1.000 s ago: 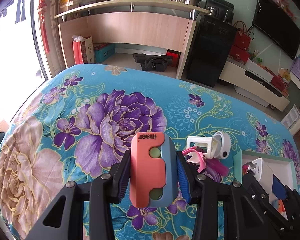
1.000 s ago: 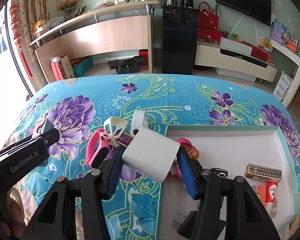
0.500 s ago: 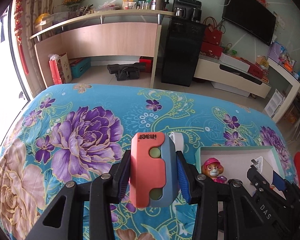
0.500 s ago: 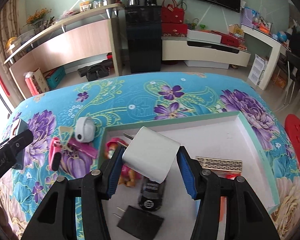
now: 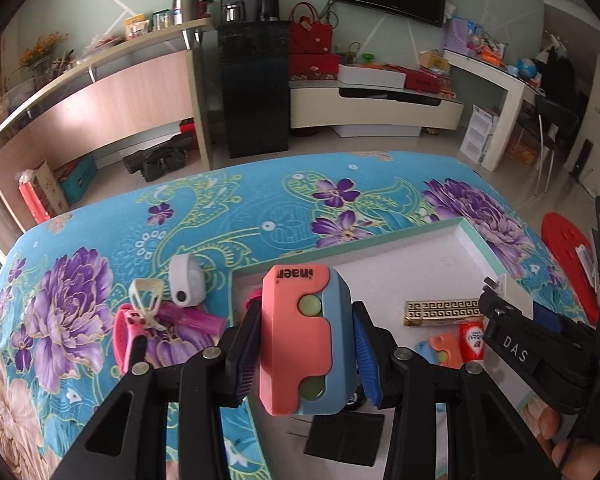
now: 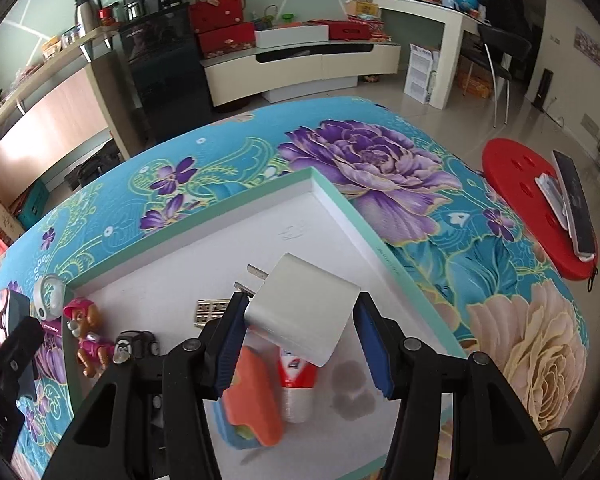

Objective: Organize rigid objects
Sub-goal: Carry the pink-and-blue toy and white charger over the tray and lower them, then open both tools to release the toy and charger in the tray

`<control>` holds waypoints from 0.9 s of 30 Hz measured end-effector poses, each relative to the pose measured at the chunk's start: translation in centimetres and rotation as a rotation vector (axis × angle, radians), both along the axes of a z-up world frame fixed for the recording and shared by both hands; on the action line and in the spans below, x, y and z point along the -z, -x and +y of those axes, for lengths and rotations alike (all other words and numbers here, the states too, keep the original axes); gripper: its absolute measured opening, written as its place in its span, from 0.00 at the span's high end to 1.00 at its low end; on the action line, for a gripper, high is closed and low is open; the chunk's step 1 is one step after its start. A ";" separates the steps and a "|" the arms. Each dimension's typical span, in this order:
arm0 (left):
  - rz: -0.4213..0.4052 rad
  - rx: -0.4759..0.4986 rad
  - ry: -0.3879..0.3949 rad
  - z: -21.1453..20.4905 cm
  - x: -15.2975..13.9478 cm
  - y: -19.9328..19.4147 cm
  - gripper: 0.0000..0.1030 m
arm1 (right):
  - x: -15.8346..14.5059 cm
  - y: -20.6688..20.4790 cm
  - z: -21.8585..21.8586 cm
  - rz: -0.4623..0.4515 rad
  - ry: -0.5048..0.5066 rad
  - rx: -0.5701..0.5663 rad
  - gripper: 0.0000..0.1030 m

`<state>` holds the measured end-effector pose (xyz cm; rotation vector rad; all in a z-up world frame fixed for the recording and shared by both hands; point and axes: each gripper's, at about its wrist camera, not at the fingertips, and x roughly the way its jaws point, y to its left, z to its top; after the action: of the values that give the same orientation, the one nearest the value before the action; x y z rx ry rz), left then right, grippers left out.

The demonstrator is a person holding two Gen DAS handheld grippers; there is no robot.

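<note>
- Living room behind: wood shelf, black cabinet, wall television; up front a floral bedspread (image 5: 100,264) carrying a shallow white tray (image 6: 340,200) with mint rim.
- Left gripper (image 5: 304,344): fingers pinching a coral-and-blue toy (image 5: 300,340), long axis running away from the camera, poised above the tray's near-left corner.
- Right gripper (image 6: 300,328): fingers pinching a white charger plug (image 6: 304,308), prongs aimed at the tray's far-left side, hanging over mid-tray.
- Below the plug: bare white floor toward the tray's right edge; a second coral toy (image 6: 252,400) and a red-capped tube (image 6: 298,384) directly beneath, so probably best released rightward of them.
- Already in the tray: pup figure (image 6: 86,328), gold patterned box (image 5: 442,312), black adapter (image 5: 344,438).
- Waiting on the bedspread beside the tray's left edge: pink band (image 5: 126,336), grey round gadget (image 5: 186,286).
- Hard to make out: dark item near the pup figure, mostly hidden by the right gripper's frame.
</note>
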<state>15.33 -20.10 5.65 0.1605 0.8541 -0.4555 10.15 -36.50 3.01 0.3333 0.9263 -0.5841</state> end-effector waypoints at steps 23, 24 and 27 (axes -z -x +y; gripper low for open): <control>0.077 0.116 -0.130 -6.1 5.0 1.6 0.56 | 2.0 1.3 -3.2 0.047 -0.066 0.067 0.46; 0.074 0.115 -0.134 -6.1 5.0 1.7 0.55 | 1.9 1.3 -3.1 0.044 -0.063 0.065 0.46; 0.074 0.118 -0.136 -6.1 5.0 1.8 0.55 | 1.8 1.2 -3.0 0.044 -0.065 0.056 0.46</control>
<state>13.57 -26.18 0.66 0.3225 0.9525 -0.5162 8.93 -39.55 1.16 0.4069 0.9824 -0.6155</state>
